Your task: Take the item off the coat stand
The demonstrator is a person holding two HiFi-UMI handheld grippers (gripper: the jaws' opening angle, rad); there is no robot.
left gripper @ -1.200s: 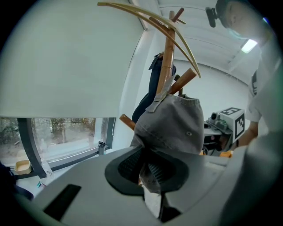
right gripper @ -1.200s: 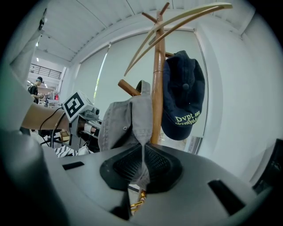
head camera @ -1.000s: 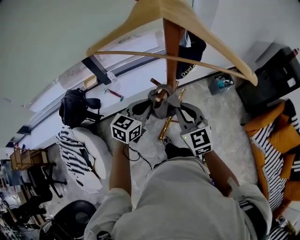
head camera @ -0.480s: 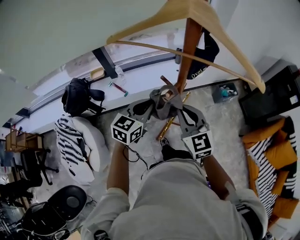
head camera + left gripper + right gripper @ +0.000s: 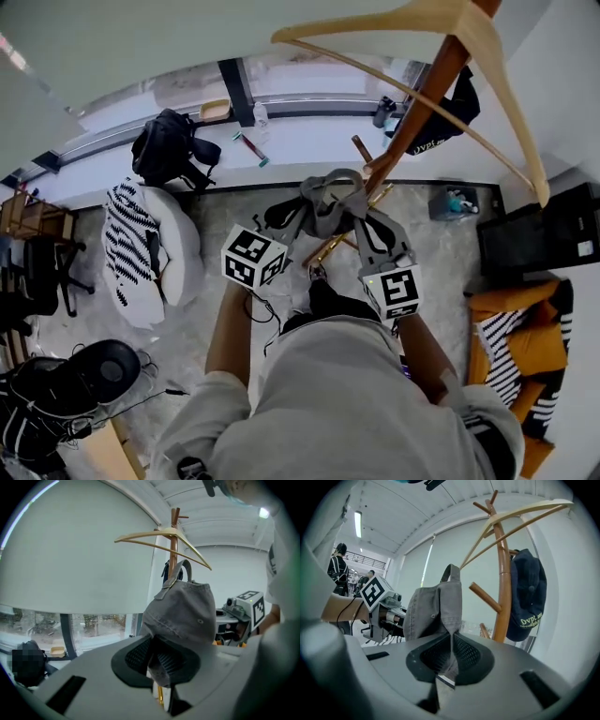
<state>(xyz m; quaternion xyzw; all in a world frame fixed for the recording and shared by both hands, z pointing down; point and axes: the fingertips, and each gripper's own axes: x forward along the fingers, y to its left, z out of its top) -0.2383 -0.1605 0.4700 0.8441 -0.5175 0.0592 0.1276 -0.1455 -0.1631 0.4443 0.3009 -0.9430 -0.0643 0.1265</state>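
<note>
A grey cap (image 5: 330, 202) hangs in the air between my two grippers, just in front of the wooden coat stand (image 5: 422, 103). My left gripper (image 5: 300, 211) is shut on the cap's left edge, and my right gripper (image 5: 356, 214) is shut on its right edge. In the left gripper view the grey cap (image 5: 185, 611) is pinched in the jaws (image 5: 157, 660), with the stand (image 5: 174, 541) behind it. The right gripper view shows cap fabric (image 5: 436, 609) clamped at the jaws (image 5: 451, 656), left of a bare peg (image 5: 485, 597). A wooden hanger (image 5: 487, 56) and a navy cap (image 5: 527, 592) stay on the stand.
On the windowsill lies a black backpack (image 5: 169, 150). A white seat with a striped cloth (image 5: 141, 253) stands at the left, a black box (image 5: 544, 239) and orange and striped clothes (image 5: 525, 356) at the right. People stand far off in the right gripper view.
The grey cap, earlier around a peg tip, has come away from the stand with both grippers still on it. The head view has swung, so the stand now sits further right.
</note>
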